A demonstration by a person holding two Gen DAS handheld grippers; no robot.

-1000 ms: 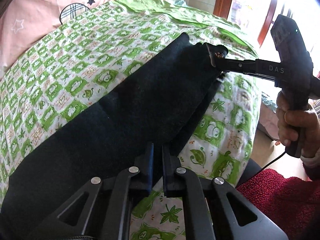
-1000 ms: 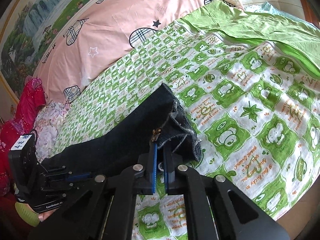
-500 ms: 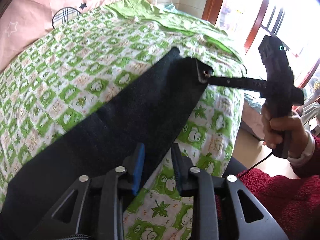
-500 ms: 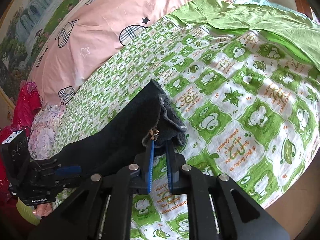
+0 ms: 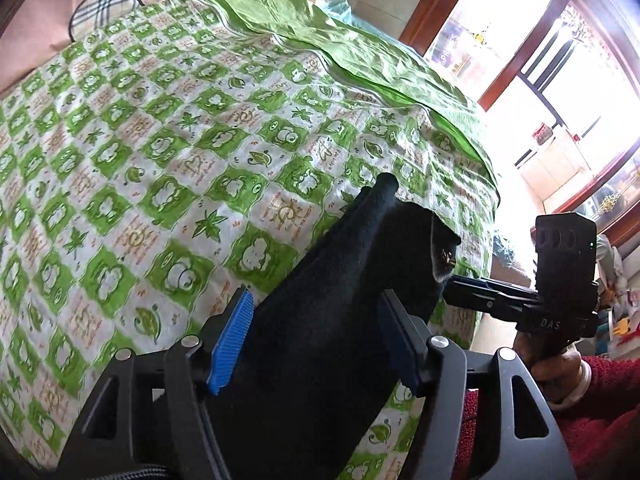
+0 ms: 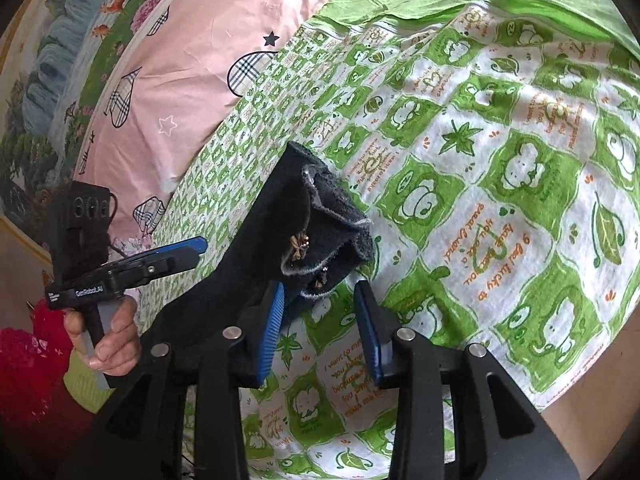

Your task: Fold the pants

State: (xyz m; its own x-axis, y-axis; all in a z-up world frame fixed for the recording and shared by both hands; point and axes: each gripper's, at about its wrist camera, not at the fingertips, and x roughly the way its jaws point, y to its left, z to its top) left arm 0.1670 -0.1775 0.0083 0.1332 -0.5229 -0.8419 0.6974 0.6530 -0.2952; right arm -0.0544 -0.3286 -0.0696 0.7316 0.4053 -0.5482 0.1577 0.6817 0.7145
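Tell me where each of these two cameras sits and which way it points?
Left wrist: rides the left tongs, looking across the bed toward the window; the right hand shows.
Right wrist: rides the right tongs, looking toward the pink pillow; the left hand shows.
Shared: the black pants and the green quilt; each sees the other tongs.
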